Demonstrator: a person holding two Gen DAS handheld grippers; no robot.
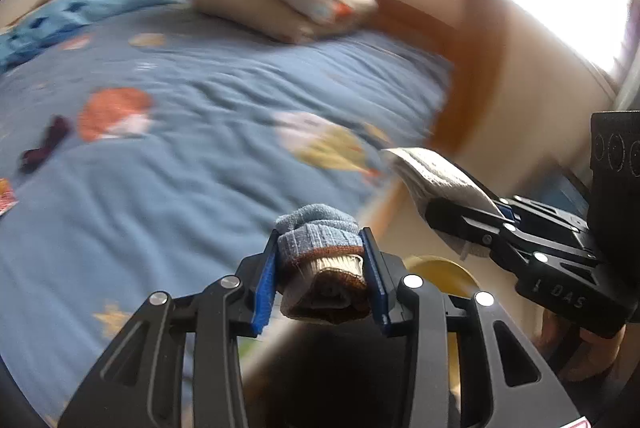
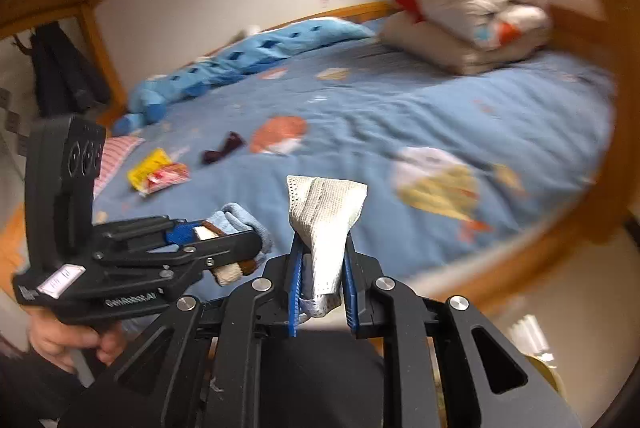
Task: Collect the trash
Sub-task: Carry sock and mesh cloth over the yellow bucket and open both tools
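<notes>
Holding one item apiece, both tongs are loaded and sit off the near edge of the bed [image 2: 460,99]. Left tongs [image 1: 320,268] are clamped on a rolled sock [image 1: 320,248], blue with brown and cream bands. Right tongs [image 2: 322,268] are clamped on a grey mesh cloth [image 2: 324,216], which stands up out of the jaws. The two tools are close together: in the left view the right tool lies at 3 o'clock; in the right view the left tool lies at 9 o'clock.

Progress, as a judgement: two items are collected and in hand but not deposited. A yellow round object [image 1: 440,268], possibly a bin, shows just below the left tongs; its nature cannot be confirmed.

Outstanding on the bed, right view:
- a yellow-and-red wrapper [image 2: 158,171] at 9 o'clock, near the bed's left end;
- a dark small item [image 2: 222,147] just right of it, apart from it; blurred, identity unclear.

Not trash, by appearance: pillows [image 2: 464,15] at 1 o'clock and a blue blanket [image 2: 256,55] along the far wall.

Remaining work: release both loads into a receptacle, then return for the wrapper and the dark item.
</notes>
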